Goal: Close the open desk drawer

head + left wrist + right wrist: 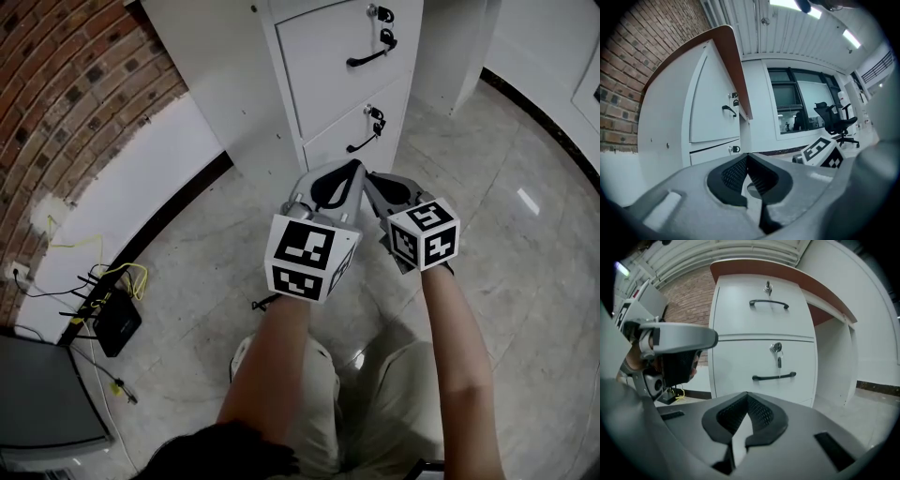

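Note:
The white drawer unit [342, 75] stands under the desk, straight ahead of both grippers. In the right gripper view its upper drawer [740, 317] and lower drawer [740, 366] sit flush with each other, each with a black handle; a key [777, 354] hangs in the lower lock. My left gripper [353, 168] is shut with nothing between its pads, which meet at the tip [747, 156]. My right gripper [372, 177] hangs beside it, also shut and empty [746, 394], a short way in front of the lower drawer handle [362, 142].
A brick wall [56, 94] runs along the left. A black box with cables [117, 321] lies on the tiled floor by it. The brown desk top [797, 280] overhangs the unit. An office chair [836, 123] stands far off to the right.

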The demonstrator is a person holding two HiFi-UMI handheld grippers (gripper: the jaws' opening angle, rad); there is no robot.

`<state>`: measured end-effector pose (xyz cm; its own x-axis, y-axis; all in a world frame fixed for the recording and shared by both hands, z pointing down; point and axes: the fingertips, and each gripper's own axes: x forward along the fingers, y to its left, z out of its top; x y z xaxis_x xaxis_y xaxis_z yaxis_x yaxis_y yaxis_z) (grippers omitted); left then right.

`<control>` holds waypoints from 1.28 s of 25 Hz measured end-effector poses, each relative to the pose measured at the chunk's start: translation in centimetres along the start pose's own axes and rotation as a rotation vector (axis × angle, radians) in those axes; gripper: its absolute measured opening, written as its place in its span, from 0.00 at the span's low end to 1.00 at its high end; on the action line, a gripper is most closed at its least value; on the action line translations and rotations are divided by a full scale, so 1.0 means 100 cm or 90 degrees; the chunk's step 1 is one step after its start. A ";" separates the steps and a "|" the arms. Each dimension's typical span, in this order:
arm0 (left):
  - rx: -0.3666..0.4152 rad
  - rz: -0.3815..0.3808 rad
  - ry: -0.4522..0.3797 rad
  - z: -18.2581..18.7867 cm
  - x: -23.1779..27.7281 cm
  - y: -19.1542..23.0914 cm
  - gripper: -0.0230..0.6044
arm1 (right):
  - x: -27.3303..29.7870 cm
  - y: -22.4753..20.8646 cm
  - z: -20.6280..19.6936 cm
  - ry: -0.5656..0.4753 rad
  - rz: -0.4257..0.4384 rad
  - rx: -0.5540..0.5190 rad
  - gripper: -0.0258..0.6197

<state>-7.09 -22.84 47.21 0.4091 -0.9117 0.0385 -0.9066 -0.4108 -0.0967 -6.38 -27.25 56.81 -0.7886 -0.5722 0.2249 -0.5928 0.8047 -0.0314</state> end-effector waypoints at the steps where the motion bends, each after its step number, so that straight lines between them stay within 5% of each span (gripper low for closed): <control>1: 0.001 0.001 -0.001 0.002 -0.002 -0.001 0.04 | -0.006 0.003 0.007 -0.014 0.003 0.005 0.06; 14: 0.053 -0.006 -0.023 0.026 -0.016 -0.031 0.04 | -0.081 0.036 0.065 -0.080 -0.002 -0.040 0.05; 21: 0.122 -0.031 -0.004 0.026 -0.018 -0.060 0.04 | -0.116 0.038 0.076 -0.091 -0.039 -0.029 0.05; 27: 0.057 -0.060 -0.058 0.048 -0.026 -0.075 0.04 | -0.143 0.036 0.086 -0.114 -0.077 -0.021 0.05; 32: -0.039 -0.034 -0.112 0.068 -0.038 -0.067 0.04 | -0.158 0.046 0.096 -0.122 -0.079 -0.038 0.05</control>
<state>-1.91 -16.57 40.92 0.4634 -0.8760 -0.1338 -0.8857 -0.4626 -0.0387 1.80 -16.05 43.74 -0.7304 -0.6822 0.0339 -0.6808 0.7311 0.0434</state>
